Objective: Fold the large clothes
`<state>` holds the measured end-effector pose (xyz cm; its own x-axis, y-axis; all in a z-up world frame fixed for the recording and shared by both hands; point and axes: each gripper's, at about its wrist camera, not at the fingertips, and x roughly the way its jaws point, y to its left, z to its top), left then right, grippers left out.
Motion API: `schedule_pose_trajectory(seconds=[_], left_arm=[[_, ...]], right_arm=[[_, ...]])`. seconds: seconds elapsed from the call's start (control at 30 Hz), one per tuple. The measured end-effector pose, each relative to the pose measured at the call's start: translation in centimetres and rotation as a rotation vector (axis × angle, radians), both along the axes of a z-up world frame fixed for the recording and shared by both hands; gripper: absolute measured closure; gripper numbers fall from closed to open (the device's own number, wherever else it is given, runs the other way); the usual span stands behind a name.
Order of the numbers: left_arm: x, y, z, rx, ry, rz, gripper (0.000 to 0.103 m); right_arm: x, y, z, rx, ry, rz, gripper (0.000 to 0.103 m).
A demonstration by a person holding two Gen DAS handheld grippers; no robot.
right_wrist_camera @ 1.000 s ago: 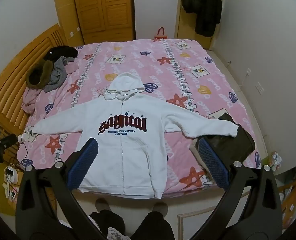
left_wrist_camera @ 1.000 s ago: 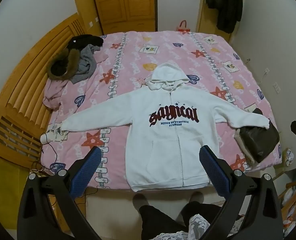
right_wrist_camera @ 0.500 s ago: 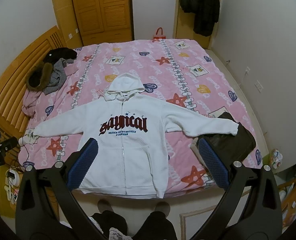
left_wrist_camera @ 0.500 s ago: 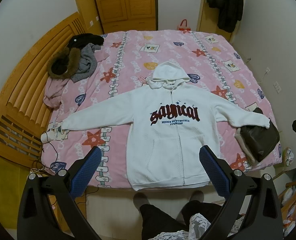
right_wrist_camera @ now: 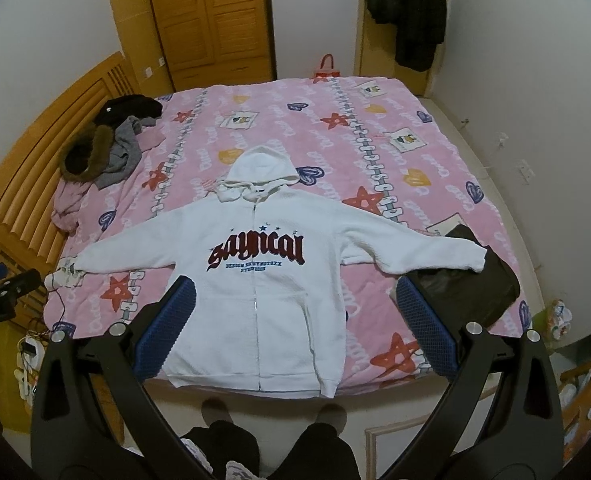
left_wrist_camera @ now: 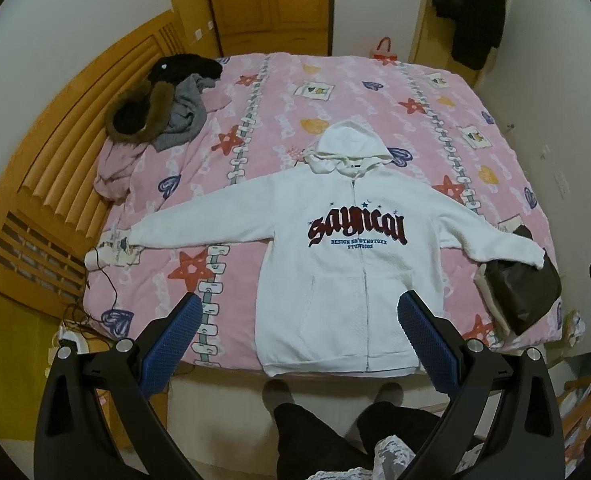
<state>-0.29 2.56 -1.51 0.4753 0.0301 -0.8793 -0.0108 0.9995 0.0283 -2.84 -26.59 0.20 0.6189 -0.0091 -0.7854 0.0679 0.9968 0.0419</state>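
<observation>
One hoodie (left_wrist_camera: 351, 264), white, zip-front, is laid face up and flat on the bed (left_wrist_camera: 427, 120), hem along the near edge, hood toward the middle, both sleeves spread out sideways. One cuff lies at the headboard-side edge; the other rests on a dark bag (left_wrist_camera: 523, 296) near the opposite near corner. Folding is judged not yet begun.

Left gripper (left_wrist_camera: 299, 320): held above the near edge, jaws wide, nothing held. Right gripper (right_wrist_camera: 295, 308): likewise raised over the hem, jaws wide, empty.

Handling, as judged: thick, textured fleece, soft and limp, moderately heavy for cloth; no stiffness is to be expected, so any lifted part will sag and drag the rest. It is not fragile, and slip is unlikely on the pink quilt. Hold is best taken at a cuff or shoulder seam for folding a sleeve inward, then at the hem corners.

Other items: a heap of dark clothes (left_wrist_camera: 163, 108) at the far headboard-side corner, well apart.
</observation>
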Motion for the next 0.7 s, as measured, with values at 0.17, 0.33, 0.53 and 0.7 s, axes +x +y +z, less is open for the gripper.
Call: schedule_pose_trajectory(seconds=[0.17,0.33,0.53,0.7], left_arm=[[0.2,-0.8,0.3,-0.009,-0.002,0.073,0.008],[-0.6,-1.8,0.8,-0.025,-0.013,0.141,0.008],[-0.1,-1.3,0.4,-0.053,-0.003,0.226,0.008],[1.6,1.6,-0.9,-0.068,0.011,0.287,0.008]], right_arm=[[0.2,-1.5,-0.2,0.004,-0.002,0.049,0.005],[0.4,-4.0,-0.4,0.004,-0.002,0.1,0.005],[1.0,-5.3,-1.0,-0.022,0.028,0.158,0.005],[1.9,-4.4,-1.4,-0.053,0.025,0.167,0.005]])
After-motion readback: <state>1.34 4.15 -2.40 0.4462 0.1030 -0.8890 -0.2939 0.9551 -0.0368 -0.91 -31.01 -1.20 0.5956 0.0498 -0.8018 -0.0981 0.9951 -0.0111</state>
